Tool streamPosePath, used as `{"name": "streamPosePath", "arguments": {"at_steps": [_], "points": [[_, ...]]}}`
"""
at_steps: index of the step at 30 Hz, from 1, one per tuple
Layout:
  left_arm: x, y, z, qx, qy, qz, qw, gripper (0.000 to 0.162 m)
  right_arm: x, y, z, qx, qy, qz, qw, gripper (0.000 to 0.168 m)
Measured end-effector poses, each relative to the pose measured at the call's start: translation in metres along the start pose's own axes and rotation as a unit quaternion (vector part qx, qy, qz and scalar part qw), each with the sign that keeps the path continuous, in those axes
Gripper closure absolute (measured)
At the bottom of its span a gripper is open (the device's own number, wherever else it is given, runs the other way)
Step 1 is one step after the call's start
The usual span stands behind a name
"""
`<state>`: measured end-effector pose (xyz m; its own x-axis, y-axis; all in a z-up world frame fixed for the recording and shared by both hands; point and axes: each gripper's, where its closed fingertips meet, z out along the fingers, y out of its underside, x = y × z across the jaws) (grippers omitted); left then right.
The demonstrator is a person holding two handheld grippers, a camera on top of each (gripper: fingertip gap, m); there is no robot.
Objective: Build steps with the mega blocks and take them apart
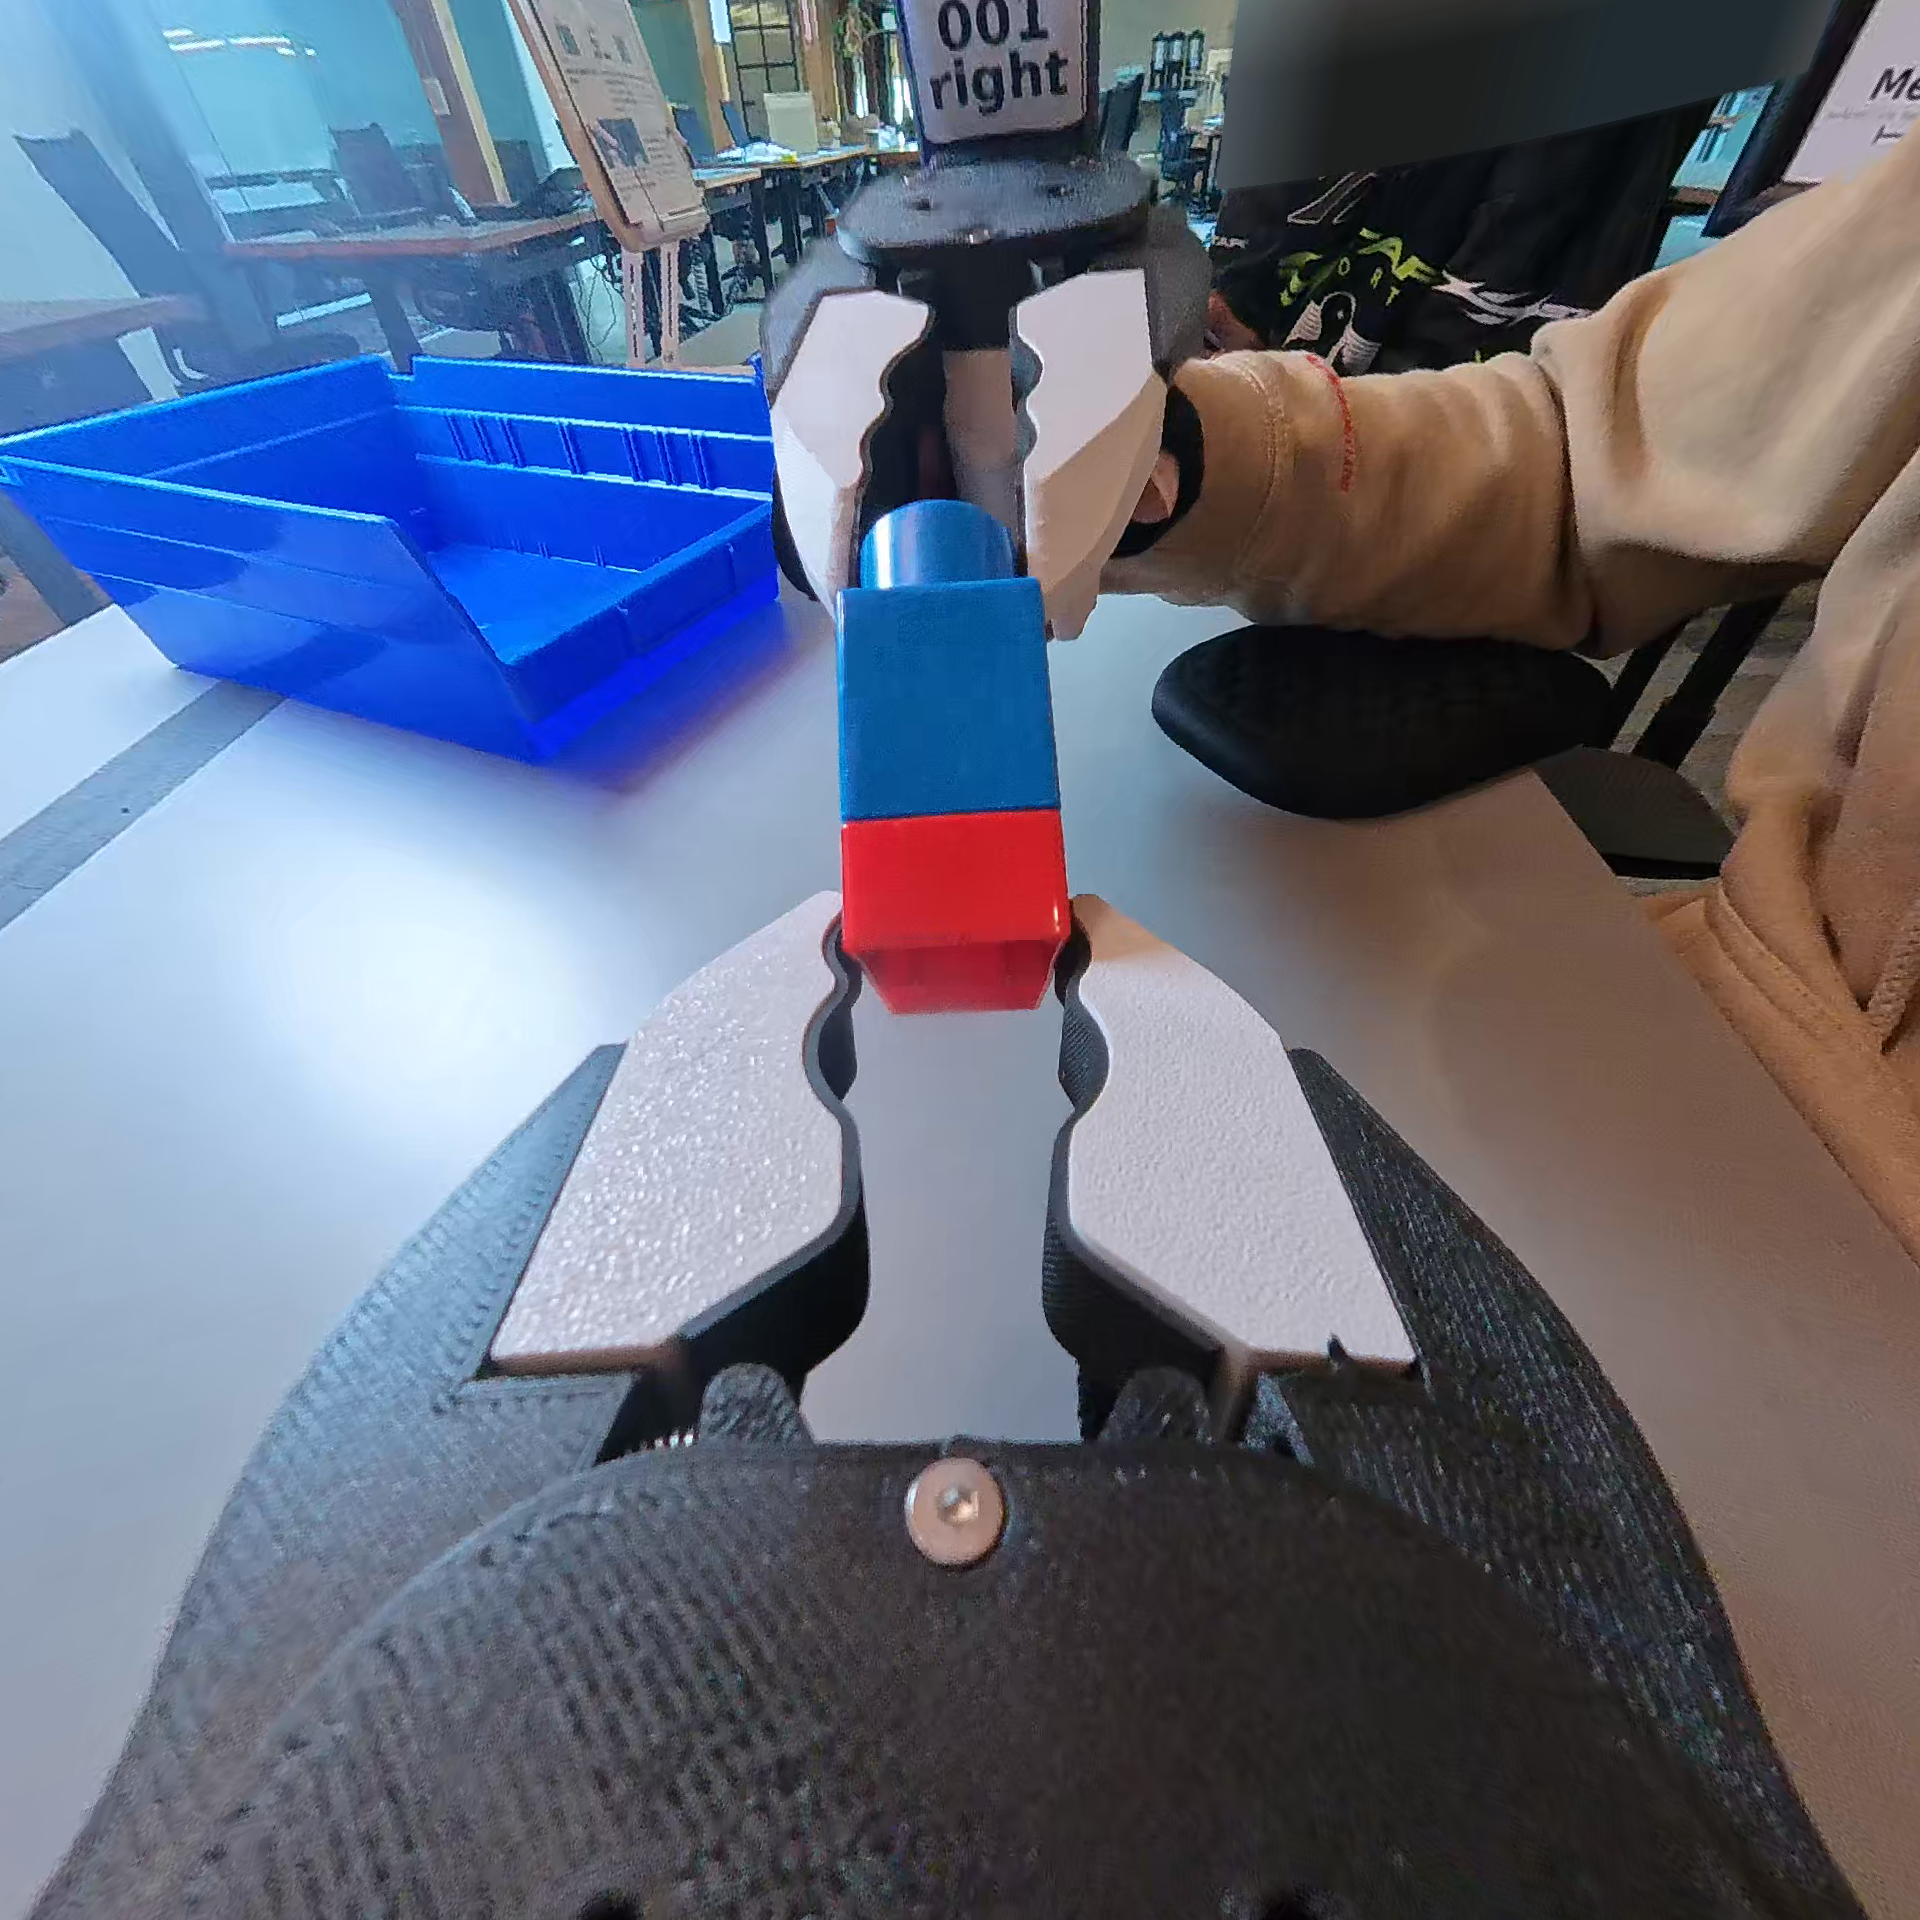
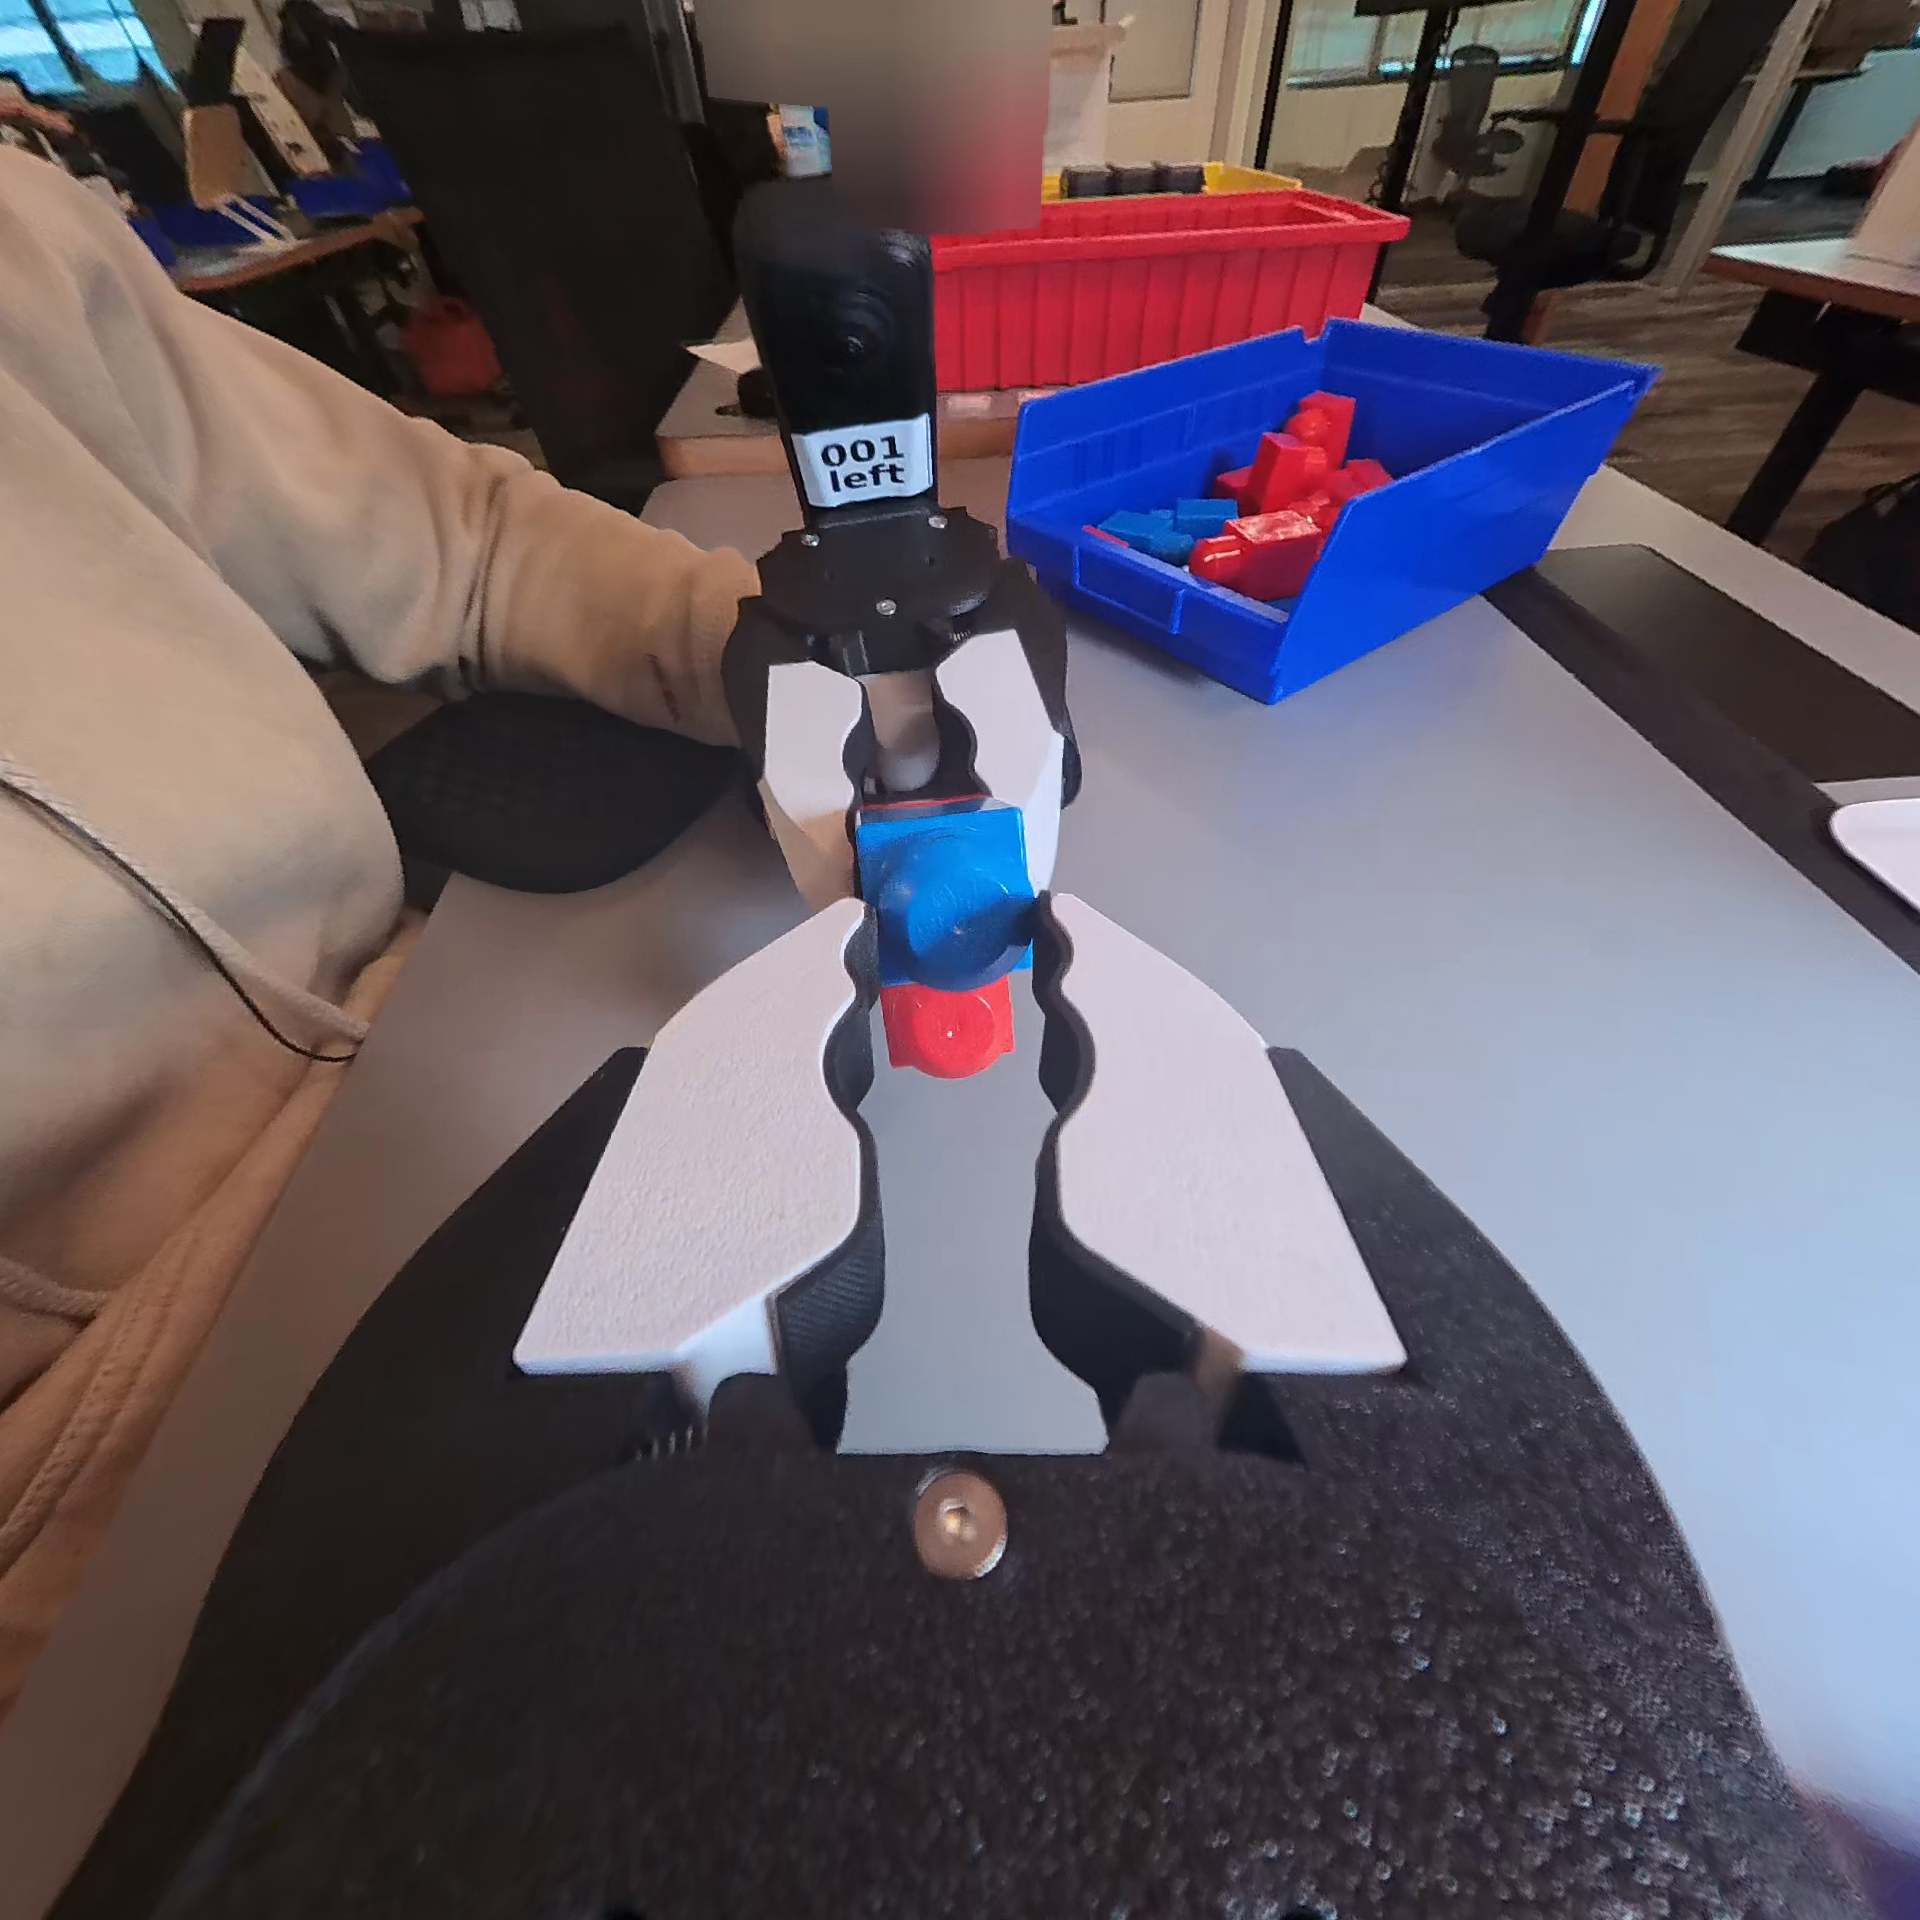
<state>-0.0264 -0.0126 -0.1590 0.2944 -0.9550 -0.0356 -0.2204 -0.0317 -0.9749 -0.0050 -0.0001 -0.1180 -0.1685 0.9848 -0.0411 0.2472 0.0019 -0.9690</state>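
Left wrist view: textured white fingers (image 1: pixel 717 1122) pinch glossy red block (image 1: pixel 954 904).

Left wrist view: mounted behind the left gripper (image 1: pixel 956 935), low over the grey table (image 1: pixel 364 987), facing the right gripper (image 1: pixel 951 540) head-on at close range; an empty blue bin (image 1: pixel 416 540) lies left of the tongs.

Right wrist view: mounted behind the right gripper (image 2: pixel 951 935), facing the left gripper (image 2: pixel 914 790) at close range; a blue bin of blocks (image 2: pixel 1351 582) lies beyond, to the right.

Shared: the joined blue block (image 1: pixel 945 707) and red block (image 1: pixel 951 904) between both tongs, and the table.
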Motion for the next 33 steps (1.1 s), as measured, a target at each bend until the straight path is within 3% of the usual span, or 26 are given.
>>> {"name": "streamPosePath", "arguments": {"at_steps": [2,4,7,10,14,20,22,26,30,33], "points": [[-0.004,0.001,0.003,0.002,-0.015,-0.008,1.000,0.123,0.003,-0.004,-0.005,-0.012,0.006,-0.008,1.000,0.140],[-0.015,0.002,0.001,0.001,-0.043,-0.011,0.999,0.106,0.016,-0.024,-0.027,-0.005,0.032,-0.019,0.999,0.140],[-0.026,0.002,-0.007,0.017,-0.059,-0.028,0.998,0.115,0.069,-0.061,-0.087,-0.025,0.151,-0.047,0.987,0.140],[-0.027,0.009,-0.005,0.012,-0.058,-0.039,0.997,0.121,0.166,-0.078,-0.164,-0.091,0.346,-0.001,0.934,0.140],[-0.019,0.021,0.004,-0.022,-0.050,-0.013,0.998,0.123,0.278,-0.036,-0.236,-0.166,0.502,0.116,0.840,0.140],[-0.015,0.029,0.007,-0.042,-0.049,-0.001,0.998,0.128,0.359,0.055,-0.242,-0.176,0.585,0.277,0.741,0.140],[-0.016,0.028,0.006,-0.037,-0.050,-0.007,0.998,0.131,0.376,0.072,-0.239,-0.151,0.605,0.319,0.714,0.140],[-0.016,0.028,0.006,-0.035,-0.047,-0.014,0.998,0.132,0.397,0.080,-0.222,-0.081,0.614,0.382,0.686,0.136],[-0.017,0.027,0.006,-0.033,-0.044,-0.021,0.998,0.133,0.401,0.072,-0.213,-0.018,0.611,0.391,0.688,0.122],[-0.023,0.023,0.002,-0.024,-0.059,-0.026,0.998,0.134,0.388,0.032,-0.209,0.016,0.617,0.288,0.732,0.123]]}}
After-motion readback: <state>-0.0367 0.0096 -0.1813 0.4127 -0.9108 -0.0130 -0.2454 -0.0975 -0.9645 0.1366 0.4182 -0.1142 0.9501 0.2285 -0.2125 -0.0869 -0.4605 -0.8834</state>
